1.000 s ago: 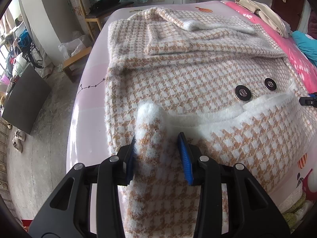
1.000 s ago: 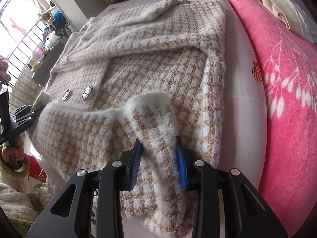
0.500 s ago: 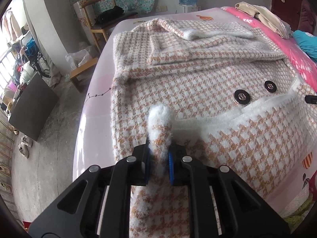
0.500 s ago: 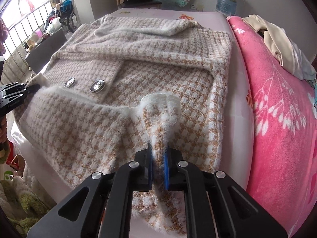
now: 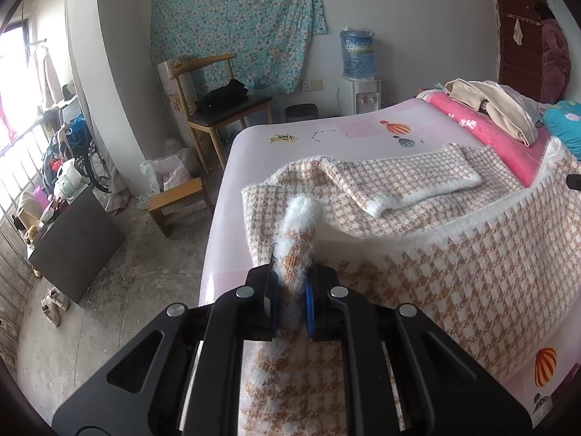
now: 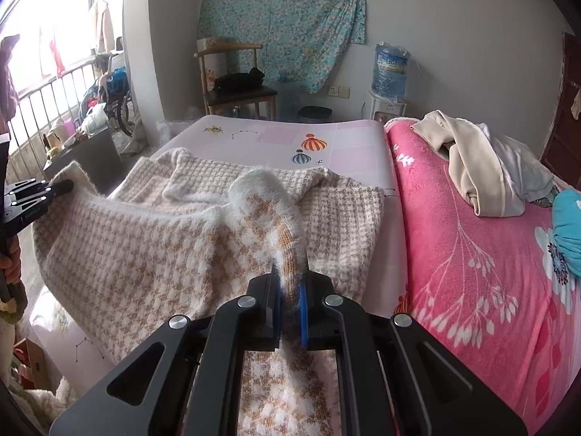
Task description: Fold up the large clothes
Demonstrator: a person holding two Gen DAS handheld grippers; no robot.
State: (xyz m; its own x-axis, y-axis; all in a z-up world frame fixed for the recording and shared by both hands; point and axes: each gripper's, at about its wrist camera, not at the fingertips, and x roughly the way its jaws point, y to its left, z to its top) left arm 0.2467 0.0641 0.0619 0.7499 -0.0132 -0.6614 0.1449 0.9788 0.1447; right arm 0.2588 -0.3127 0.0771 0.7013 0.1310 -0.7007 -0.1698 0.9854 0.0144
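A large fuzzy houndstooth coat (image 5: 454, 254), tan and white with a white furry hem, lies on the bed (image 5: 290, 138). My left gripper (image 5: 292, 299) is shut on the hem at the coat's left corner, a tuft standing up between its blue pads. My right gripper (image 6: 290, 303) is shut on the hem at the right corner of the coat (image 6: 145, 254). Both corners are lifted off the bed and the hem stretches between them as a raised edge. The left gripper (image 6: 69, 185) shows at the far left of the right wrist view, clamped on the hem. A folded sleeve (image 5: 410, 181) rests on the coat's far part.
A pink flowered blanket (image 6: 472, 254) covers the bed's right side, with a heap of cream clothes (image 6: 483, 170) and a teal item (image 6: 566, 225) on it. A wooden chair (image 5: 221, 101), a low stool (image 5: 178, 196), a water dispenser (image 5: 357, 83) and a dark board (image 5: 76, 243) stand around the bed.
Both grippers closed on the coat's hem, then rose and tilted up, lifting the near edge off the bed. The buttons are now hidden under the raised fabric.
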